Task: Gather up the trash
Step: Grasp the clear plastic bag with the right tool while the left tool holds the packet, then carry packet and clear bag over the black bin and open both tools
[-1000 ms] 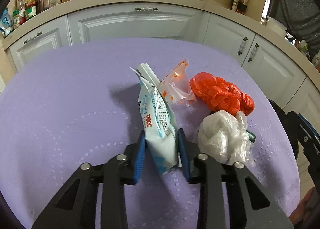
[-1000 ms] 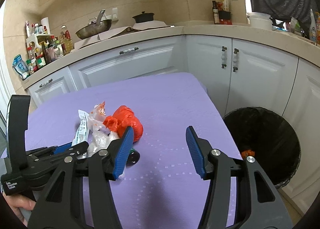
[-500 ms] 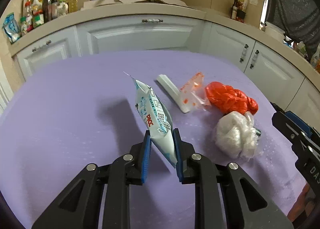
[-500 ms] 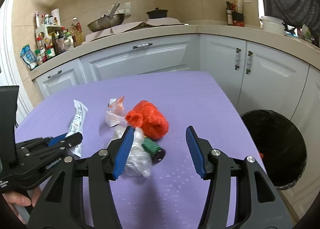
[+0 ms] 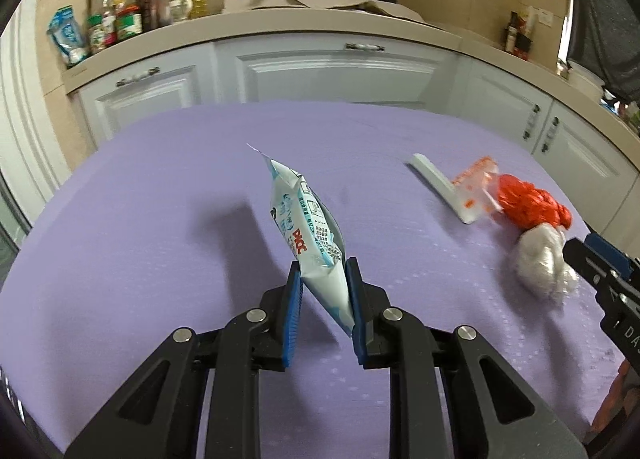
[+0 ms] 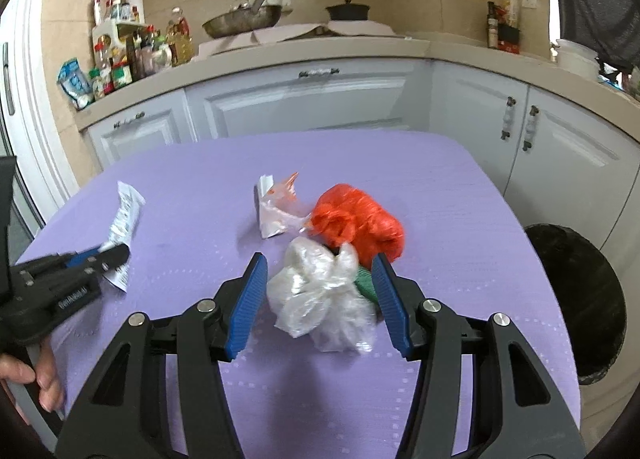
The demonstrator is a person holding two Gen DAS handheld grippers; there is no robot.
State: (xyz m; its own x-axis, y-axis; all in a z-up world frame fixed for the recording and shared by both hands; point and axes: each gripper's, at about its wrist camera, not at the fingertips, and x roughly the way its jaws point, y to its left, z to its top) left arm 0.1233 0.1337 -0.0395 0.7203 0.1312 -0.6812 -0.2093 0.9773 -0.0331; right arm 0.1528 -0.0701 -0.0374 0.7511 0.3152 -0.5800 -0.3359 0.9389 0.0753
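Trash lies on the purple table: left gripper clamps a blue-white wrapper at the near left; right gripper, jaws apart, flanks a clear crumpled bag beside an orange bag.

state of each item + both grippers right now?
left gripper: shut on blue-white wrapper, clear of the table
blue-white wrapper: pinched, tilted
right gripper: open, straddling clear plastic bag
clear plastic bag: crumpled, on table
red bag: bunched, on table
orange-print wrapper: lying on table
trash bin: open, black liner
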